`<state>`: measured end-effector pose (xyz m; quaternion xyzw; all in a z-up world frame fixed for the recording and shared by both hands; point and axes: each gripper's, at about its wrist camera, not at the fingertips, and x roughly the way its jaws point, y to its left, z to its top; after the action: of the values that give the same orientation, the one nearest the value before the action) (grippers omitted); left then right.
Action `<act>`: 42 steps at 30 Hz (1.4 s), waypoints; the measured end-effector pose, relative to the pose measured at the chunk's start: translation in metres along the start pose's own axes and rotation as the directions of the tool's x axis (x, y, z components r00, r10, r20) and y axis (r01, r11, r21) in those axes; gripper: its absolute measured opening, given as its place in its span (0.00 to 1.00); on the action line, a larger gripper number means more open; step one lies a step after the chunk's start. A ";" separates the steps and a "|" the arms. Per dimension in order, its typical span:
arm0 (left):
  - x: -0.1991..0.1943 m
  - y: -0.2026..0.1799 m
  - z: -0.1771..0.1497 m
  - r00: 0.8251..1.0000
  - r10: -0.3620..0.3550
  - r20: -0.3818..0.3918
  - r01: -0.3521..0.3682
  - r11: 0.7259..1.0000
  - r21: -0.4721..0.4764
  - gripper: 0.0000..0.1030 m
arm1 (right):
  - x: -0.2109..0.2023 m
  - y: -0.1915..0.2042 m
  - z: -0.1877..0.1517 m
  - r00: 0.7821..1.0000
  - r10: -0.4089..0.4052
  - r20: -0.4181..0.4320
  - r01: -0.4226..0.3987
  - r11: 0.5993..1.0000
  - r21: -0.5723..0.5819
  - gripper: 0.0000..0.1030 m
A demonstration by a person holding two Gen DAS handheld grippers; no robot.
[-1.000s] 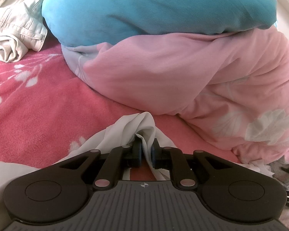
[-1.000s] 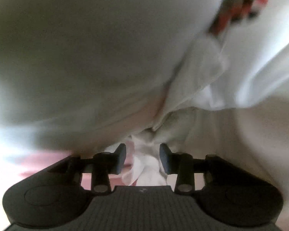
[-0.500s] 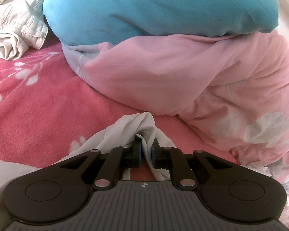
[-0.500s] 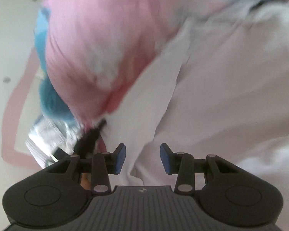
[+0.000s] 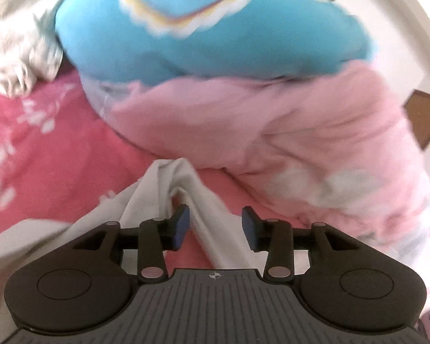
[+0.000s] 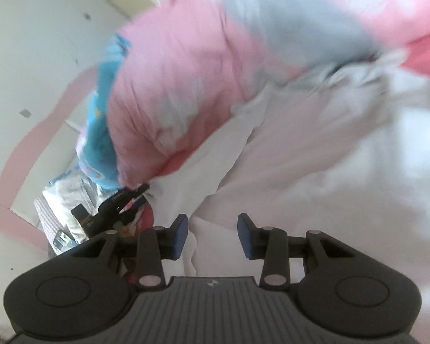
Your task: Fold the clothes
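A white garment (image 5: 183,189) lies bunched on the red-pink bedspread (image 5: 43,154), with a ridge of it running between the fingers of my left gripper (image 5: 215,226). That gripper stands open and no pad presses the cloth. In the right wrist view the same white garment (image 6: 315,177) spreads wide and flat to the right. My right gripper (image 6: 213,236) is open just above its near edge, with nothing clamped between the blue pads.
A rolled pink quilt (image 5: 286,132) with a blue pillow (image 5: 215,40) on top lies just beyond the garment. Pale crumpled clothes (image 5: 17,46) sit at the far left. Off the bed's side are a white wall (image 6: 37,57) and clutter on the floor (image 6: 80,218).
My left gripper was shut on the white garment's bunched edge and has now opened, dropping it onto the bedspread. The right gripper stayed open and swung away from the cloth toward the bed's edge.
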<state>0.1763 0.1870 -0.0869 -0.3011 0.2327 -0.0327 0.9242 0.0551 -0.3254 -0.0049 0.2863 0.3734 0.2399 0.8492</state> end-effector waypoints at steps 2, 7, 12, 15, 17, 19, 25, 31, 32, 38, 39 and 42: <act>-0.037 -0.010 -0.006 1.000 -0.023 0.001 0.023 0.999 0.042 0.50 | -0.029 0.001 -0.016 1.000 0.004 0.029 -0.003 1.000 -0.012 0.40; -0.130 -0.027 -0.056 0.993 -0.087 -0.077 0.098 0.985 0.140 0.66 | -0.046 0.014 -0.055 0.998 -0.065 -0.025 0.061 0.988 -0.144 0.40; -0.169 -0.027 -0.132 0.950 -0.106 -0.294 0.152 0.979 0.138 0.67 | -0.046 0.017 -0.083 0.998 -0.033 -0.053 0.023 0.982 -0.186 0.40; -0.170 -0.023 -0.170 0.923 -0.097 -0.373 0.147 0.983 0.109 0.66 | -0.049 0.016 -0.090 0.998 0.007 -0.056 -0.016 0.986 -0.164 0.40; -0.166 -0.024 -0.192 0.916 -0.059 -0.396 0.120 0.984 0.133 0.64 | -0.051 0.014 -0.095 0.998 0.014 -0.059 -0.023 0.989 -0.146 0.40; -0.161 -0.028 -0.204 0.920 -0.040 -0.390 0.113 0.980 0.164 0.50 | -0.053 0.009 -0.100 0.998 0.017 -0.062 -0.025 0.993 -0.116 0.40; -0.160 -0.042 -0.202 0.875 -0.044 -0.482 0.108 0.989 0.104 0.00 | -0.061 -0.001 -0.116 1.000 -0.004 -0.025 0.003 0.998 -0.066 0.40; -0.199 -0.053 -0.174 0.835 -0.117 -0.537 0.150 0.988 0.019 0.00 | -0.064 -0.006 -0.102 0.996 -0.083 0.016 0.085 0.988 -0.128 0.40; -0.206 -0.055 -0.169 0.828 -0.129 -0.546 0.157 0.988 0.004 0.00 | -0.061 -0.005 -0.098 0.996 -0.085 0.014 0.087 0.986 -0.144 0.40; -0.207 -0.041 -0.170 0.824 -0.100 -0.557 0.088 0.995 -0.050 0.00 | -0.018 0.009 -0.093 0.991 -0.131 -0.032 0.114 0.940 -0.323 0.40; -0.207 -0.037 -0.169 0.826 -0.106 -0.553 0.085 0.994 -0.064 0.00 | -0.007 0.009 -0.098 0.987 -0.150 -0.064 0.120 0.932 -0.342 0.40; -0.212 -0.029 -0.164 0.834 -0.135 -0.535 0.095 0.990 -0.102 0.00 | 0.012 0.012 -0.119 0.970 -0.198 -0.143 0.128 0.910 -0.395 0.40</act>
<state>-0.0841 0.1173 -0.0999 -0.3257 0.4660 -0.1633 0.8063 -0.0322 -0.2731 -0.0695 0.0599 0.4171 0.2611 0.8685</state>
